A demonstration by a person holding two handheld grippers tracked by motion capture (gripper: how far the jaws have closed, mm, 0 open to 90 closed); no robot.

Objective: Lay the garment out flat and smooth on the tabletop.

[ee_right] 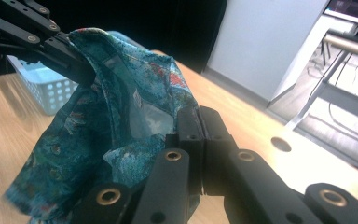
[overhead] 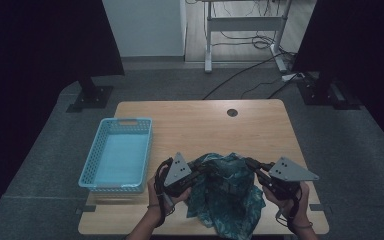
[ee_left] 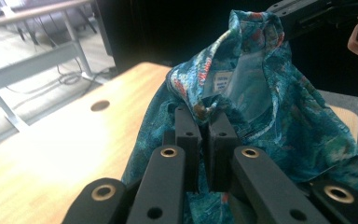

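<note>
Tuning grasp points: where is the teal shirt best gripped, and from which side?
At the collar edge, one end each, coming in from either side. The teal shirt already hangs that way: left gripper and right gripper are shut on its upper hem, the labelled neckline between them.

Cloth, plastic and wood on the desk

The teal patterned garment (overhead: 226, 192) is thin woven cloth with a slight sheen and a small paper-like label (ee_left: 222, 83); the left gripper (ee_left: 204, 122) and right gripper (ee_right: 199, 125) have matt black plastic jaws with brass-coloured rivets; the basket (overhead: 94, 165) is pale blue perforated plastic; the desk (overhead: 200, 122) is smooth light wood.
</note>
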